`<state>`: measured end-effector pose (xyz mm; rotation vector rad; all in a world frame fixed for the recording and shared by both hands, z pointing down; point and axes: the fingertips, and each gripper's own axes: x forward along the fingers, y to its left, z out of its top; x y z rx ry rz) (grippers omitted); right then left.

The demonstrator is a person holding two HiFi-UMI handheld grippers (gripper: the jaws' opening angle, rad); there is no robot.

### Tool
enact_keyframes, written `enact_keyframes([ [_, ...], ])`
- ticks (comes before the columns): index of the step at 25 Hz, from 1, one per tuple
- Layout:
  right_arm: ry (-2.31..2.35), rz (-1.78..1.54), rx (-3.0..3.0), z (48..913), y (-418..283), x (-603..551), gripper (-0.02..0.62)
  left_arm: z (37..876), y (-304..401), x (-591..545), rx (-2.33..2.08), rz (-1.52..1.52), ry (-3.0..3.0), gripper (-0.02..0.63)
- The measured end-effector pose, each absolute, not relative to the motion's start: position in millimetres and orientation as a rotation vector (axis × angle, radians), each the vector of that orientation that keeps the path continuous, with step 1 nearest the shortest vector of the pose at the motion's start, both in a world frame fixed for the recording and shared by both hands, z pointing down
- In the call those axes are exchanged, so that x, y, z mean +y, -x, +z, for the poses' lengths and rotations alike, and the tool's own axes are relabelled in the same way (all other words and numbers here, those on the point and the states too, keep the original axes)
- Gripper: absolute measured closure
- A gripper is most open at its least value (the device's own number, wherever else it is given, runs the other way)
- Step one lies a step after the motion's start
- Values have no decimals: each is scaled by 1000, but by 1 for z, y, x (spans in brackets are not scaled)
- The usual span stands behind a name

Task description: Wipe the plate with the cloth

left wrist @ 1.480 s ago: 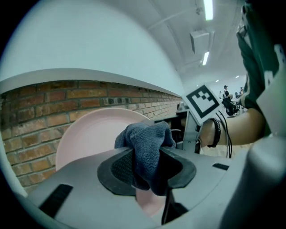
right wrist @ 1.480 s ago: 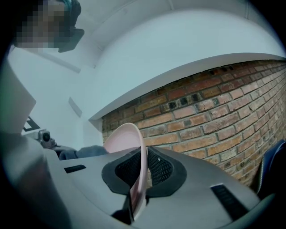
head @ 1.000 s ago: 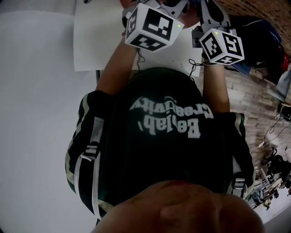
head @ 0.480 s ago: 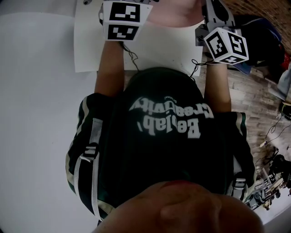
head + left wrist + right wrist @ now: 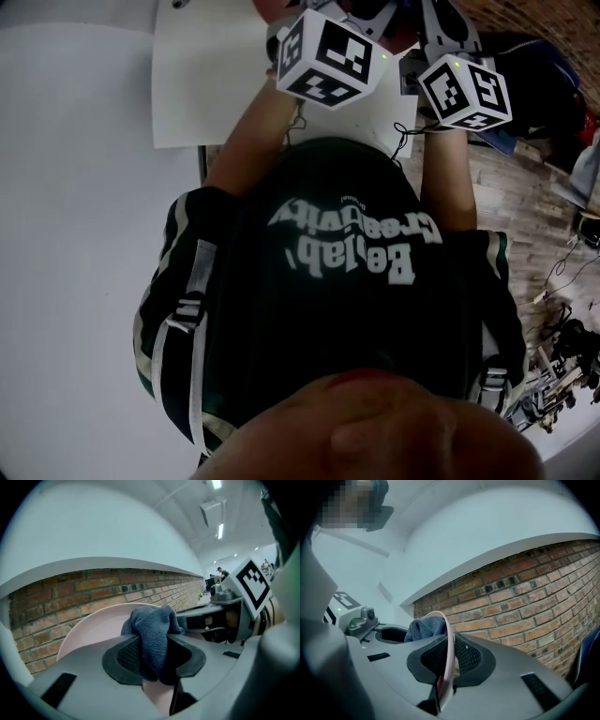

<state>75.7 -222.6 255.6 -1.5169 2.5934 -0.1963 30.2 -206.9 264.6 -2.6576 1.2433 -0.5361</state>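
Observation:
My left gripper (image 5: 154, 660) is shut on a bunched blue cloth (image 5: 152, 632), which presses against the face of a pale pink plate (image 5: 91, 630). The plate stands upright on edge in the air. My right gripper (image 5: 449, 660) is shut on its rim (image 5: 448, 644), seen edge-on between the pads. In the right gripper view the cloth (image 5: 424, 629) shows behind the plate's left side. In the head view only the marker cubes show, the left one (image 5: 328, 58) beside the right one (image 5: 466, 92); the jaws are cut off at the top.
A brick wall (image 5: 525, 597) rises behind the plate under a white ledge. Below my hands lies a white sheet (image 5: 202, 84) on a pale table (image 5: 75, 234). Wood floor with cables and clutter (image 5: 562, 309) lies to the right.
The left gripper's cube swung left across the plate half a second ago and has come back right, close to the right cube. The right gripper has stayed put.

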Motion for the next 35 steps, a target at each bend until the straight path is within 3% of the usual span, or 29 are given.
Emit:
enact_keyframes([
  [15, 1554, -225, 2554, 262, -92, -234, 585, 291, 79, -245, 1624, -622, 2582, 477],
  [28, 1543, -255, 2575, 268, -81, -236, 584, 312, -45, -194, 1166, -670, 2712, 477],
  [35, 1557, -259, 2556, 271, -89, -235, 585, 326, -4, -207, 1306, -732, 2640, 477],
])
